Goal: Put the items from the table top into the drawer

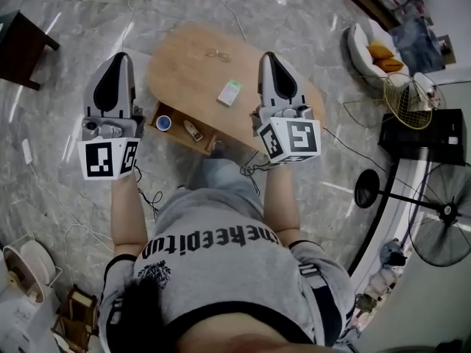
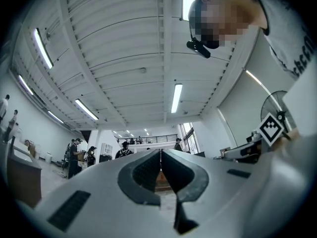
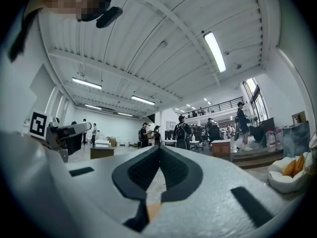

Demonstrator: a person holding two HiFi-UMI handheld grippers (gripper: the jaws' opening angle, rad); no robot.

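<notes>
Left gripper view: your L gripper has its jaws together at the tips, nothing btwn them. It's tilted up, facing ceiling lights and a far hall w/ ppl standing.

Right gripper view: your R gripper is closed too, tips meeting and empty. It's aimed roughly level across the same hall.

Head view: L gripper is over the marble floor, just left of the wooden table, not touching it. R gripper is over the table's right part.

Green-white pack lies flat on the tabletop, just left of R gripper and apart from it. Glasses lie further back on the top, near the far edge.

Drawer is pulled open on the table's near-left side, btwn the two grippers. Inside it are a blue-white round item at the left end and a small tan item beside it; can't tell what either one is.
</notes>
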